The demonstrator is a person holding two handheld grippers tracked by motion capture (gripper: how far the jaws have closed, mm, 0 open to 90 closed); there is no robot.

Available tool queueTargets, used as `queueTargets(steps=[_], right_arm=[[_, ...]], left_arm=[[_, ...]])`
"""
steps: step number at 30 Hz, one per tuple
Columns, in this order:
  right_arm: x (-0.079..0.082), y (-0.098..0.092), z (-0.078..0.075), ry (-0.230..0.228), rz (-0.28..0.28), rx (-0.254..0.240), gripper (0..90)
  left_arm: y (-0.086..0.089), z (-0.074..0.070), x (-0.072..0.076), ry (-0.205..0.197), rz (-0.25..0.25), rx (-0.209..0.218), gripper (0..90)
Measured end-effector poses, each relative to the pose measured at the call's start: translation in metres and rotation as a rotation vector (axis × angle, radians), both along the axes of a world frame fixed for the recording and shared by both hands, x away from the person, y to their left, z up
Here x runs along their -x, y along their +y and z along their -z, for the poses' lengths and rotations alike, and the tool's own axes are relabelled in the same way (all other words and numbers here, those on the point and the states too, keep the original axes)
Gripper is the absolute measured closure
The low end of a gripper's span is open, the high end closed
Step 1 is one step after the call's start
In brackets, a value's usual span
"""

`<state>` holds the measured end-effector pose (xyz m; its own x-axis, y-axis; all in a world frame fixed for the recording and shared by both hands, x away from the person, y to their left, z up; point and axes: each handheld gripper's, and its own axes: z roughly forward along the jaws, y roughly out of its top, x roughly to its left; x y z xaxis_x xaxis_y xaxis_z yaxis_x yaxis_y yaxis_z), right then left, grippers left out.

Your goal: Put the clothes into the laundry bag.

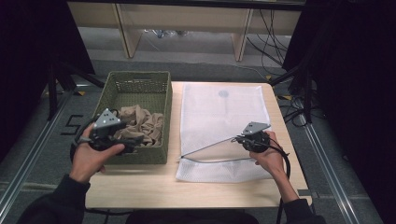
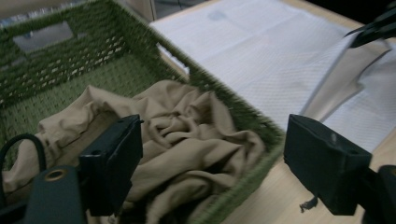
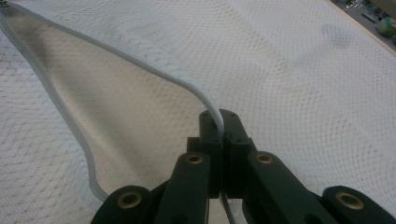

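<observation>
A tan cloth lies crumpled in the near half of a green woven basket at the table's left. My left gripper hovers over the basket's near edge. Its jaws stand wide open on either side of the tan cloth, with nothing between them. A white mesh bag lies flat to the right of the basket. My right gripper is shut on the grey-trimmed upper lip of the bag's mouth and holds it lifted, so the opening gapes toward the basket.
The basket and bag rest on a light wooden table, with bare wood along the near edge. Shelving legs and cables stand on the floor beyond the table. Dark curtains flank both sides.
</observation>
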<state>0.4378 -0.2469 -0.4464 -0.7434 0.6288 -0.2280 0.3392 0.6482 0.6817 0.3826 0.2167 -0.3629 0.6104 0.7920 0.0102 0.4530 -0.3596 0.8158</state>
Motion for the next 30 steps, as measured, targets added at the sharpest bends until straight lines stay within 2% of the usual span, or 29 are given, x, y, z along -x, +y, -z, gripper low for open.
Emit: queueTargets(steps=[1, 2, 3, 4, 5, 6, 7, 8, 9, 10, 11, 13, 15, 16, 17, 18, 19, 21, 23, 24, 25, 26, 27, 28, 29, 30], right_arm=[[0.001, 0.001, 0.000, 0.010, 0.015, -0.007, 89.8], [0.001, 0.001, 0.000, 0.010, 0.015, -0.007, 89.8], [0.001, 0.001, 0.000, 0.012, 0.007, -0.004, 89.8], [0.001, 0.001, 0.001, 0.007, -0.003, 0.006, 89.8], [0.000, 0.001, 0.001, 0.007, -0.004, 0.006, 89.8], [0.000, 0.001, 0.001, 0.007, -0.004, 0.006, 89.8], [0.000, 0.000, 0.001, 0.008, -0.010, 0.009, 89.8], [0.000, 0.001, 0.002, 0.003, -0.010, 0.010, 89.8], [0.000, 0.001, 0.002, 0.008, -0.005, 0.008, 89.8], [0.000, 0.000, 0.002, 0.005, -0.012, 0.012, 89.8], [-0.001, 0.000, 0.002, 0.008, -0.006, 0.009, 89.8], [0.000, 0.000, 0.002, 0.013, -0.008, 0.008, 89.8], [0.000, -0.001, 0.004, 0.010, -0.022, 0.020, 89.8], [-0.002, -0.001, 0.003, -0.001, -0.037, 0.030, 89.8], [-0.003, -0.001, 0.004, -0.011, -0.039, 0.030, 89.8], [-0.001, -0.001, 0.004, 0.012, -0.020, 0.019, 89.8], [-0.001, -0.001, 0.004, 0.011, -0.020, 0.023, 89.8], [0.000, 0.000, 0.004, 0.011, -0.012, 0.017, 89.8], [-0.001, 0.000, 0.004, 0.007, -0.025, 0.021, 89.8], [-0.001, 0.000, 0.004, 0.006, -0.026, 0.024, 89.8], [0.000, 0.000, 0.004, 0.007, -0.020, 0.026, 89.8], [0.001, 0.000, 0.005, 0.010, -0.014, 0.027, 89.8], [0.001, 0.000, 0.005, 0.010, -0.014, 0.027, 89.8], [0.000, -0.001, 0.005, 0.009, -0.018, 0.026, 89.8], [0.000, -0.001, 0.005, 0.009, -0.018, 0.026, 89.8], [0.000, -0.001, 0.005, 0.007, -0.017, 0.025, 89.8]], left_arm=[[0.002, 0.002, -0.011, 0.021, -0.006, -0.013, 17.8], [0.002, 0.002, -0.011, 0.021, -0.006, -0.013, 18.2], [0.004, 0.004, -0.023, 0.032, -0.026, -0.030, 18.2], [0.008, 0.008, -0.040, 0.067, -0.013, -0.067, 18.4], [0.008, 0.008, -0.040, 0.067, -0.013, -0.067, 18.4], [0.009, 0.013, -0.050, 0.084, -0.012, -0.065, 18.4], [0.009, 0.022, -0.067, 0.145, -0.020, -0.088, 17.8], [0.009, 0.022, -0.067, 0.145, -0.020, -0.088, 16.9], [0.006, 0.029, -0.075, 0.159, -0.033, -0.069, 16.7], [0.000, 0.038, -0.085, 0.211, -0.040, -0.063, 16.9], [0.000, 0.038, -0.085, 0.211, -0.040, -0.063, 17.1], [-0.007, 0.045, -0.097, 0.233, -0.016, -0.125, 17.8], [-0.012, 0.048, -0.106, 0.263, -0.003, -0.153, 18.0], [-0.012, 0.048, -0.106, 0.263, -0.003, -0.153, 18.0], [-0.015, 0.052, -0.114, 0.313, -0.004, -0.162, 17.8], [-0.015, 0.052, -0.114, 0.313, -0.004, -0.162, 17.4], [-0.017, 0.060, -0.125, 0.366, -0.009, -0.208, 16.8], [-0.019, 0.069, -0.132, 0.411, -0.006, -0.221, 16.0], [-0.020, 0.074, -0.135, 0.425, -0.005, -0.227, 16.7], [-0.024, 0.086, -0.139, 0.476, 0.002, -0.199, 19.9], [-0.024, 0.086, -0.139, 0.476, 0.002, -0.199, 22.8], [-0.026, 0.094, -0.143, 0.528, 0.003, -0.177, 32.3], [-0.026, 0.094, -0.143, 0.528, 0.003, -0.177, 41.8], [-0.023, 0.098, -0.147, 0.458, 0.045, -0.229, 56.6], [-0.023, 0.098, -0.147, 0.458, 0.045, -0.229, 66.2], [-0.023, 0.098, -0.148, 0.423, 0.029, -0.250, 66.2]])
